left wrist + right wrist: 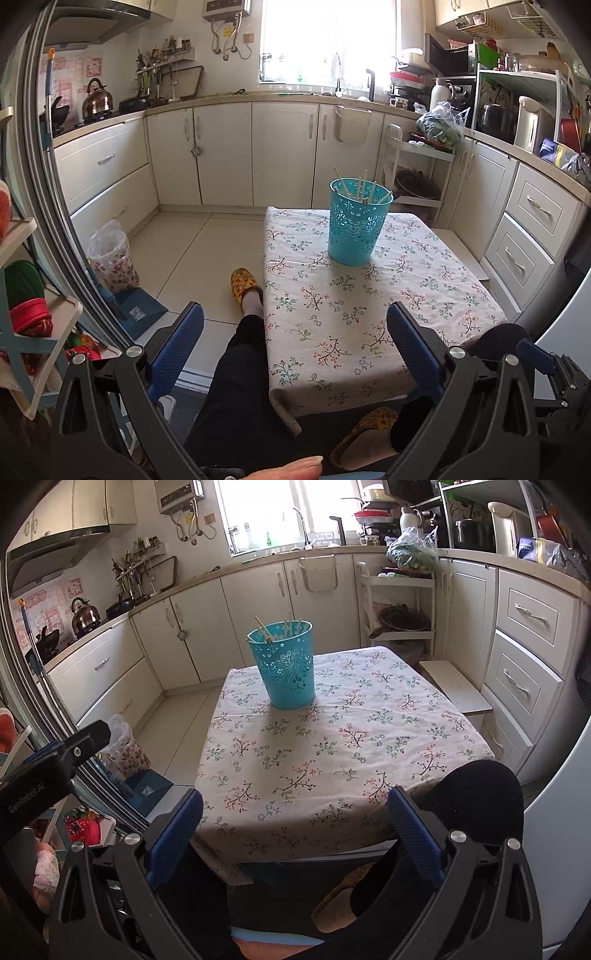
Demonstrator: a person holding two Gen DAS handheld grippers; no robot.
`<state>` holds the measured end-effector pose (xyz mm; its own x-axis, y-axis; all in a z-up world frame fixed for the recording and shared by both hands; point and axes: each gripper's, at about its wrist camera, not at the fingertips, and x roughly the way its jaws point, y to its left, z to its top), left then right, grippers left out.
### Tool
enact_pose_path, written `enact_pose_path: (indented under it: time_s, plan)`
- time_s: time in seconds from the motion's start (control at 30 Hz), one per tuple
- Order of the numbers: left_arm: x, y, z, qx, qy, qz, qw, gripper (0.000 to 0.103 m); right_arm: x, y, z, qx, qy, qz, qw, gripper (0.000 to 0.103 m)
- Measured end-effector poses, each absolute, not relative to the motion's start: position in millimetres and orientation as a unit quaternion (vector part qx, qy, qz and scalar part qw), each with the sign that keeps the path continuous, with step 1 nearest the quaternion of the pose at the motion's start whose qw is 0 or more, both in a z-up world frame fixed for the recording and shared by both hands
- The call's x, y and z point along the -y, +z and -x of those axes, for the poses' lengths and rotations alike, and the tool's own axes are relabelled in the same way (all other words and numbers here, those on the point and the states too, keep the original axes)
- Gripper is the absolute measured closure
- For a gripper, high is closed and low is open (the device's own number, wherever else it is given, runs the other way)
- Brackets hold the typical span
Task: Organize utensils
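Note:
A turquoise perforated bin (356, 223) (283, 664) stands upright near the far edge of the small table with a floral cloth (369, 314) (332, 746). Several pale chopsticks (364, 188) (284, 629) lean inside it, tips above the rim. My left gripper (295, 314) is open and holds nothing, pulled back over the table's near left corner. My right gripper (295, 801) is also open and holds nothing, at the table's near edge. The left gripper's body (55, 760) shows at the left of the right wrist view.
The person's legs in dark trousers (240, 369) and yellow slippers (243, 284) are beside and under the table. Cream cabinets (221, 155) ring the room. A bagged waste bin (114, 258) and dustpan (140, 310) stand left; a low white bench (458, 690) and rack (399, 605) right.

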<state>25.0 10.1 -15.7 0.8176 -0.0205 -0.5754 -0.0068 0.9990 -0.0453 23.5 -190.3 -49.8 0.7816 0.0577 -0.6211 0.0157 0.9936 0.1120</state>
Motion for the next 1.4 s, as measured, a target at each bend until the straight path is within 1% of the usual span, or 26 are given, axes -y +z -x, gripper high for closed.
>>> enact_pose_path:
  time_s: [0.7, 1.03, 1.2, 1.4]
  plan:
    - [-11, -15, -18, -0.296, 0.002, 0.020, 0.955, 0.008, 182, -47, -20, -0.322, 0.011, -0.037, 0.946, 0.008]
    - [-18, -7, -18, -0.286, 0.014, 0.028, 0.958, 0.008, 180, -23, -14, -0.280, 0.015, -0.028, 0.959, 0.008]
    - [-19, -10, -16, -0.289, 0.015, 0.027, 0.957, 0.008, 172, -41, -19, -0.307, 0.022, -0.018, 0.951, 0.008]
    - [-19, -11, -15, -0.291, 0.016, 0.025, 0.956, 0.008, 176, -41, -17, -0.305, 0.016, -0.028, 0.952, 0.008]
